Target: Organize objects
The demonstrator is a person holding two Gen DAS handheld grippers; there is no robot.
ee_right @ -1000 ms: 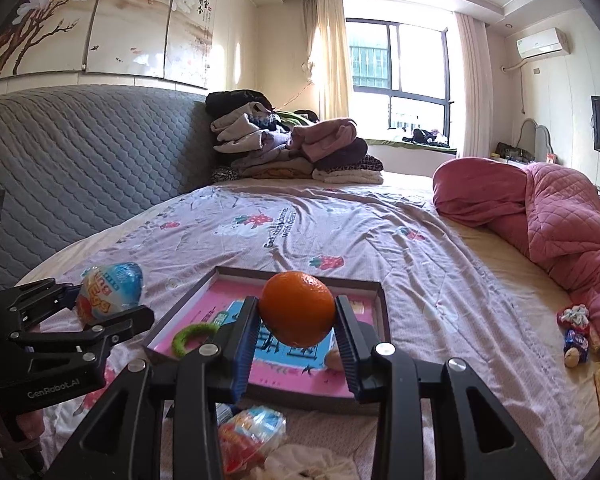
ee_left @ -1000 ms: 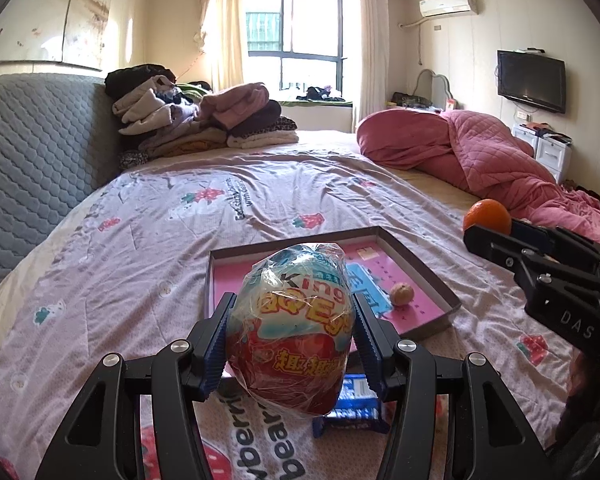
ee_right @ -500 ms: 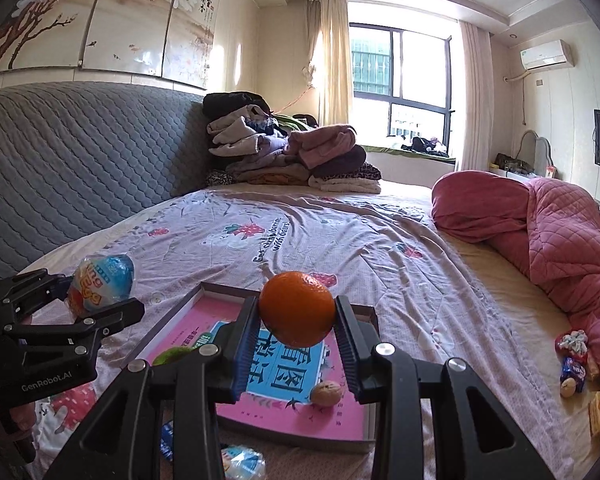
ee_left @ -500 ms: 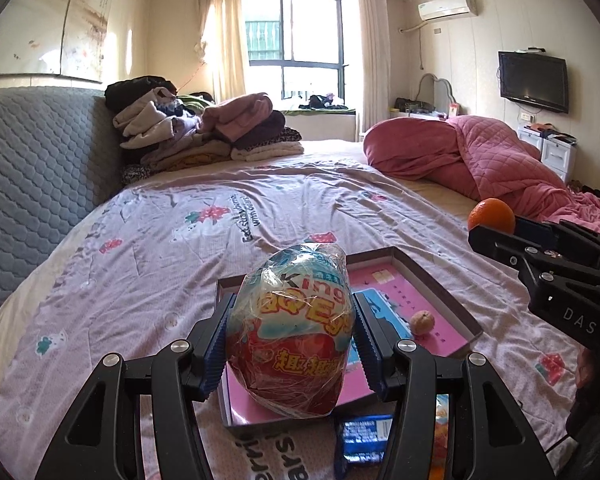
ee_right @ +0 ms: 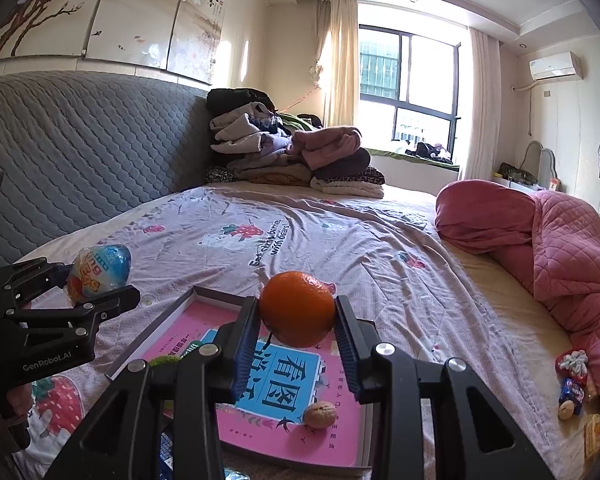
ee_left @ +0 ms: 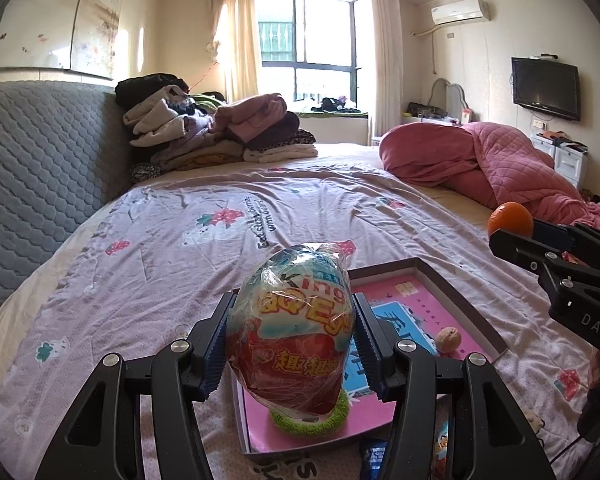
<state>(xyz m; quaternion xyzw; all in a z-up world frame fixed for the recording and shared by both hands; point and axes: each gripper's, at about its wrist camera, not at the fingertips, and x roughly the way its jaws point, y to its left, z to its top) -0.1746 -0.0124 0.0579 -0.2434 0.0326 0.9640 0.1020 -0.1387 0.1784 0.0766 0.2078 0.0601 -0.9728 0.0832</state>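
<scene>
Mid-carry, both loads over the shallow pink-lined box tray with dark rim (ee_right: 182,304) on the bed. My left gripper (ee_left: 291,340) clamps the egg-shaped toy in crinkly printed foil wrap (ee_left: 290,336); my right gripper (ee_right: 296,330) pinches the round, dimpled orange (ee_right: 297,308). Next, probably: lower each into bare tray space and release, clear of the wrinkled walnut (ee_right: 320,414) and fuzzy green ring (ee_left: 312,420). Foil's slippery, orange may roll.

Black hand-held gripper (ee_left: 291,344), blue pads, silver screws.
</scene>
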